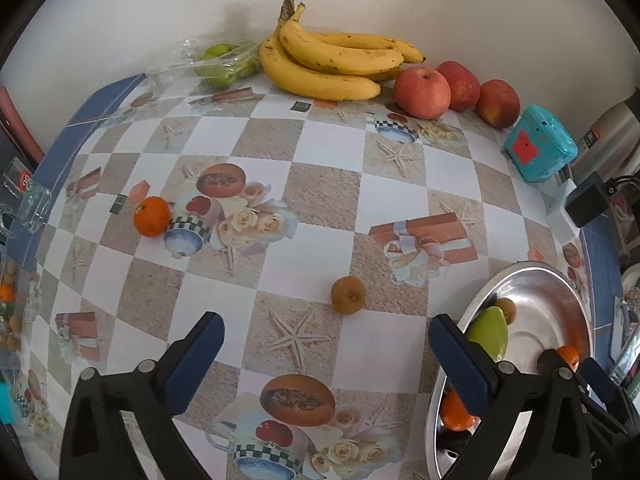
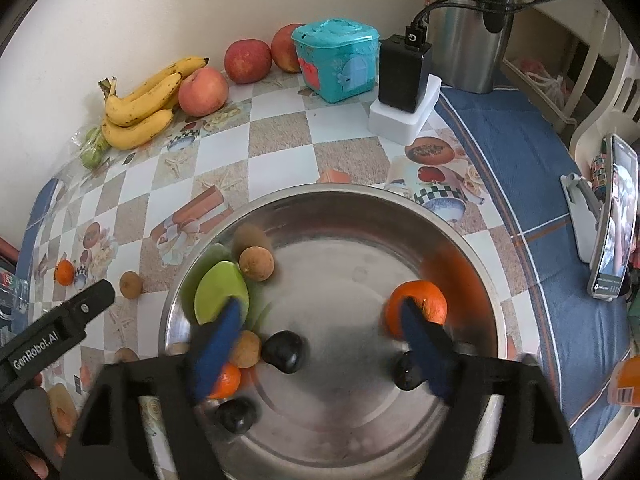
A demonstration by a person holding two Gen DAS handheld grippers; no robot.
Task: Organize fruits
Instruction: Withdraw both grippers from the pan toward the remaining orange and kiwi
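My left gripper (image 1: 324, 332) stands open low over the checked tablecloth, nothing between its pads. A brown kiwi (image 1: 349, 294) lies just ahead of it, and a mandarin (image 1: 151, 216) lies further left. My right gripper (image 2: 320, 312) hangs open above the steel bowl (image 2: 360, 192), gripping nothing. Inside the bowl lie a green fruit (image 2: 220, 296), a mandarin (image 2: 418, 304) behind the right fingertip, a second mandarin (image 2: 226, 382), brown kiwis (image 2: 257, 264) and dark plums (image 2: 284, 350). Bananas (image 1: 332, 60) and three red apples (image 1: 422, 92) lie along the back wall.
A teal box (image 2: 336, 60), a black adapter (image 2: 404, 72) on a white block and a steel flask (image 2: 468, 24) crowd the back right. A phone on a stand (image 2: 612, 220) is at the right. A plastic bag of green fruit (image 1: 224, 62) lies left of the bananas.
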